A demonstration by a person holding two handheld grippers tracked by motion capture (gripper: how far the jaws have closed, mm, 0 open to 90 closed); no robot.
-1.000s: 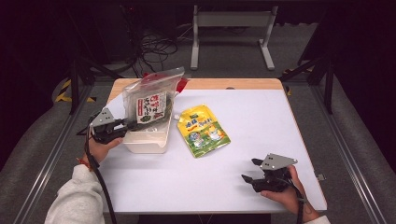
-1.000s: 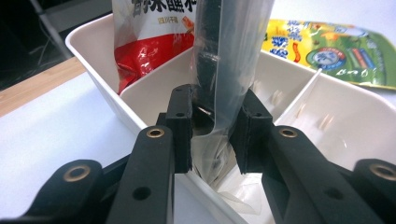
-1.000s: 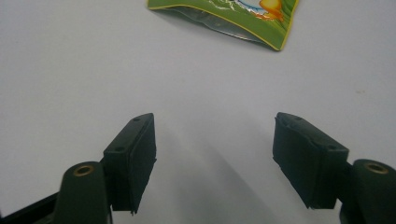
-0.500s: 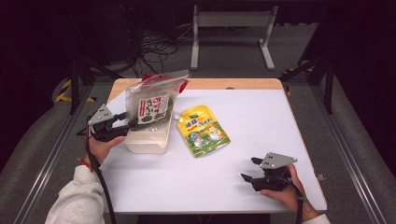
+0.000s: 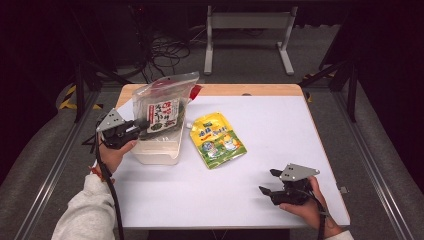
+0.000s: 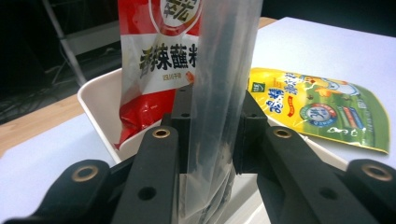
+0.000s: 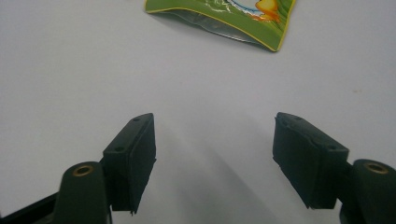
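Two packets stand in the white tub: a clear seaweed bag, dark inside with a white label, and a red packet behind it. The left gripper has just been closing and pinches the bag's edge; the right gripper rests on the surface, jaws spread.

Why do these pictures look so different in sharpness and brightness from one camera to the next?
High view: the white table is brightly lit and the room around it is nearly black. Left gripper view: the clear bag sits so close that it blurs, while the yellow-green pouch stays readable. Right gripper view: soft shadows fall on the table under the open jaws, and the pouch edge is slightly soft.
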